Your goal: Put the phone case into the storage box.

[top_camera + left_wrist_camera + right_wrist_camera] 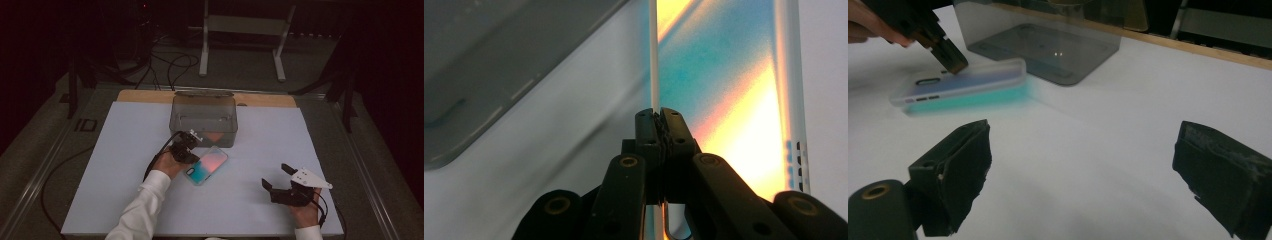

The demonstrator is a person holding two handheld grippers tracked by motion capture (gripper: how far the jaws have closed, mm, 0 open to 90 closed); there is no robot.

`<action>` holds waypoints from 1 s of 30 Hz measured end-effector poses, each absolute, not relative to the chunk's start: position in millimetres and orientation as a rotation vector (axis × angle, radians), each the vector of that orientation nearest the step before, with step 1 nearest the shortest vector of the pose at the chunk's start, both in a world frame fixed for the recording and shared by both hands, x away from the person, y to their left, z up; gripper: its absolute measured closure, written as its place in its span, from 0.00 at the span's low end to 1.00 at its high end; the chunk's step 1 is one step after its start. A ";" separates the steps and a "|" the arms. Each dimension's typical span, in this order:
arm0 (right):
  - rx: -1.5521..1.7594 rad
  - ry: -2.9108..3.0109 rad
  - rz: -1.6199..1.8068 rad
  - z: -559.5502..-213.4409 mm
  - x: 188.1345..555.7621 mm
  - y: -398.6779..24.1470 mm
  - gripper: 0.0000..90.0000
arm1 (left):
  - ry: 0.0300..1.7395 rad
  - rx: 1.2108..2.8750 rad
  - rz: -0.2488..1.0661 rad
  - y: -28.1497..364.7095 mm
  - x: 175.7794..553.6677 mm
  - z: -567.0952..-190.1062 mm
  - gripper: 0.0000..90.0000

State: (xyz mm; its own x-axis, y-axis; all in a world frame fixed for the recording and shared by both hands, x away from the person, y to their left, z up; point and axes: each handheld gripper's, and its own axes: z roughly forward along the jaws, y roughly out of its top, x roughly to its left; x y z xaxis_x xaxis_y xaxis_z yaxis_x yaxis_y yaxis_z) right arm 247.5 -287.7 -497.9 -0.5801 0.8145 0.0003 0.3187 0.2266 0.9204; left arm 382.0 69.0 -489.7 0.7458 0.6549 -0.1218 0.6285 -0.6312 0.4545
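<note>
A translucent phone case (207, 165) with a teal and orange sheen lies near the middle of the white sheet (120, 195). My left gripper (192, 151) is shut on the thin rim of one long side; in the left gripper view the jaws (659, 117) pinch that rim of the case (724, 75). In the right gripper view the case (968, 85) looks slightly tipped up, with the left gripper (950, 59) on its upper edge. My right gripper (276, 176) rests at the front right, open and with nothing between its jaws (1083, 165).
A smoky clear plastic box (203, 117) stands just behind the case, also seen from the right gripper (1048, 45). A wooden board edge (150, 96) runs along the back of the sheet. Metal stand legs (240, 30) and cables lie on the floor beyond.
</note>
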 end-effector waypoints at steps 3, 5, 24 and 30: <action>1.042 2.017 1.333 -498.0 247.5 -287.7 0.10 | 0.967 2.449 0.095 74.3 376.6 -485.9 0.99; 1.042 2.018 1.335 -498.0 247.5 -287.6 0.10 | 0.981 2.412 0.108 81.9 372.9 -482.3 0.99; 1.076 2.033 1.327 -499.2 248.7 -285.6 0.10 | 1.104 2.032 0.304 145.5 336.7 -456.6 0.99; 1.082 2.035 1.322 -499.9 249.1 -284.6 0.10 | 1.117 1.961 0.354 154.5 328.0 -457.8 0.99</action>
State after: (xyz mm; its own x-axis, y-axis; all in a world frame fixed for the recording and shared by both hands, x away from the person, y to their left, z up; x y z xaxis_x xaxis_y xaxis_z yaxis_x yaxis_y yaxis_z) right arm 249.1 -284.6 -499.9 -0.5723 0.8197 0.0250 0.3558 0.2207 0.9081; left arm 328.0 154.5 -457.8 0.5651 0.8113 -0.1497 0.5774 -0.2593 0.7742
